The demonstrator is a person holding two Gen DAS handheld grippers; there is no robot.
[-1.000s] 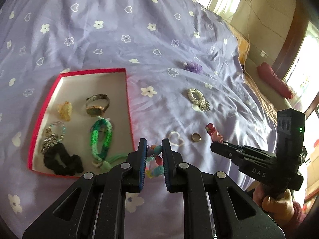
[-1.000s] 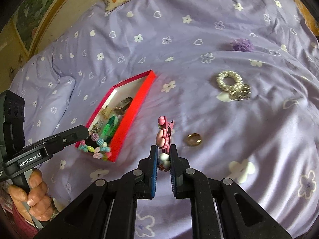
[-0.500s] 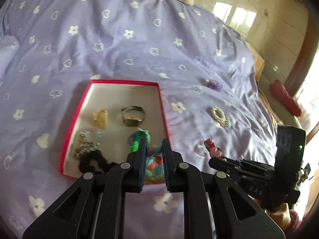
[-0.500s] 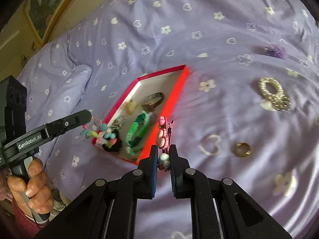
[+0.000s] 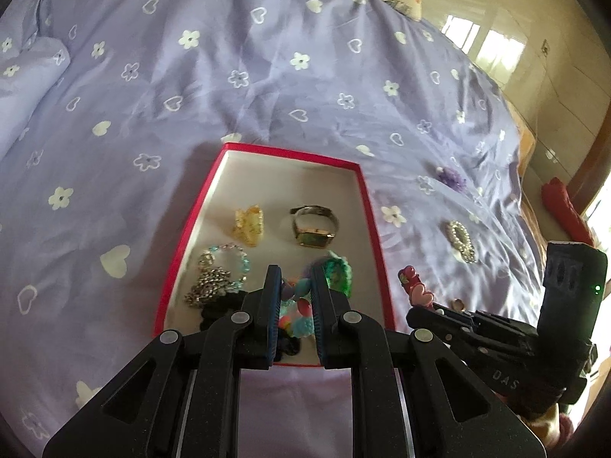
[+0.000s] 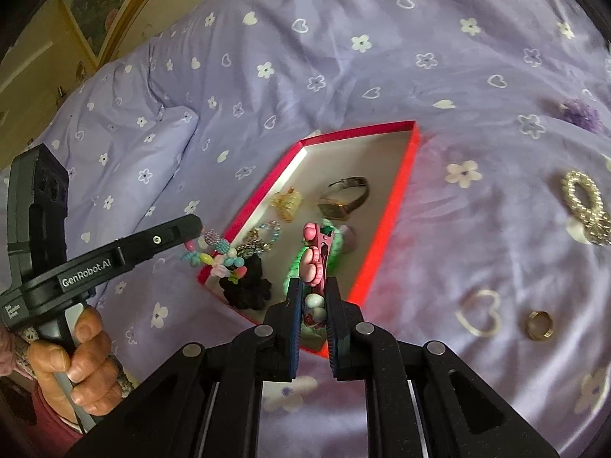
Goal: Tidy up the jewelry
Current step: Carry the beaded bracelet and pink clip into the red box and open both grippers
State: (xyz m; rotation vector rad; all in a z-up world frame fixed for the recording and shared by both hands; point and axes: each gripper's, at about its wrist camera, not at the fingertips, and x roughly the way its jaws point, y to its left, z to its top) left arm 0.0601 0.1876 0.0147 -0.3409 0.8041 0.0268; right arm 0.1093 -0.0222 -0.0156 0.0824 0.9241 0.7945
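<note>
Dangling from the left claw (image 5: 296,297), which was clenched on it, the pastel bead bracelet (image 6: 215,257) hung over the near end of the red box (image 5: 368,206). The right claw (image 6: 314,305) gripped a pink hair clip (image 6: 315,255) above the box's near right side. Releasing there risked the beads snagging the black scrunchie (image 6: 248,286) or spilling over the rim; the clip could slide onto the bed (image 5: 191,95), where the gold ring (image 6: 539,324) and pearl piece (image 6: 584,206) waited.
</note>
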